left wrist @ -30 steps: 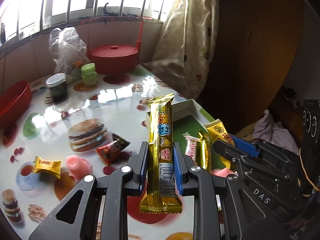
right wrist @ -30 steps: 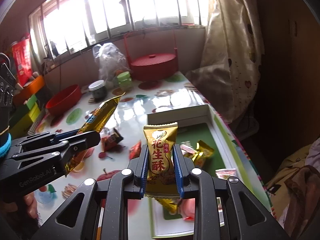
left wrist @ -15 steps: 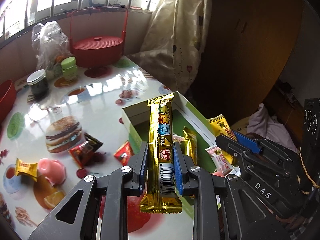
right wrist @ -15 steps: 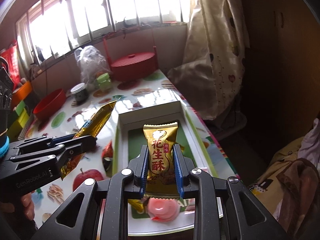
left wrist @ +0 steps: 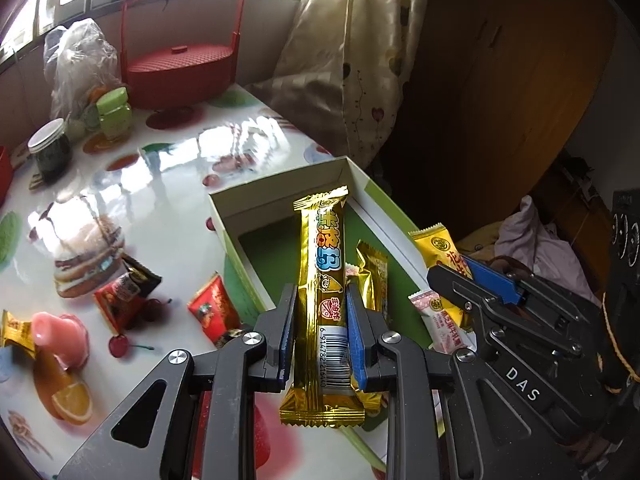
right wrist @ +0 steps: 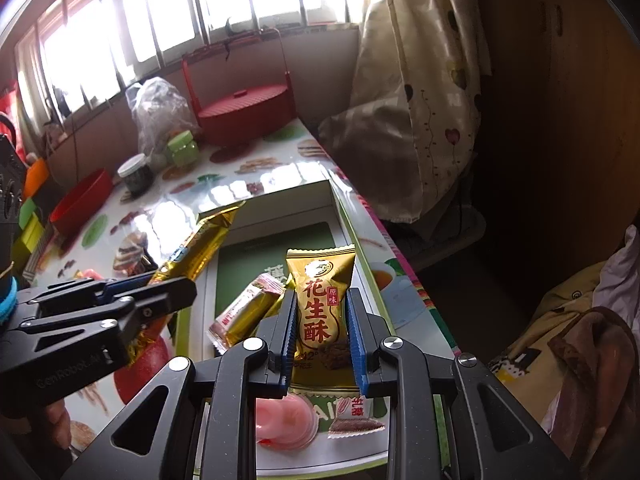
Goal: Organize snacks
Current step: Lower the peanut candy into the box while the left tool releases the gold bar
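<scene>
My left gripper [left wrist: 320, 312] is shut on a long gold snack bar [left wrist: 322, 264] that stands upright above the green-bottomed white box [left wrist: 276, 200]. My right gripper [right wrist: 322, 320] is shut on a gold peanut-candy packet [right wrist: 320, 300], held over the same box [right wrist: 276, 248]. In the right wrist view the left gripper [right wrist: 172, 284] and its gold bar [right wrist: 200, 240] hang over the box's left wall. In the left wrist view the right gripper [left wrist: 460, 276] holds its packet [left wrist: 436, 244] at the box's right side. Several wrapped snacks [right wrist: 248, 312] and a pink jelly cup [right wrist: 284, 420] lie in the box.
Loose snacks lie on the printed tablecloth left of the box: two red packets [left wrist: 210, 308] [left wrist: 120, 292], a pink jelly cup [left wrist: 60, 332], a gold candy [left wrist: 14, 332]. Farther back stand a red lidded basket [left wrist: 180, 72], a plastic bag [left wrist: 80, 64], jars [left wrist: 50, 152] and a red bowl [right wrist: 84, 204]. The table's edge and a curtain [left wrist: 360, 60] are to the right.
Both grippers have moved forward and down toward the box, each still gripping its snack. The box now lies directly under them and looks larger.
</scene>
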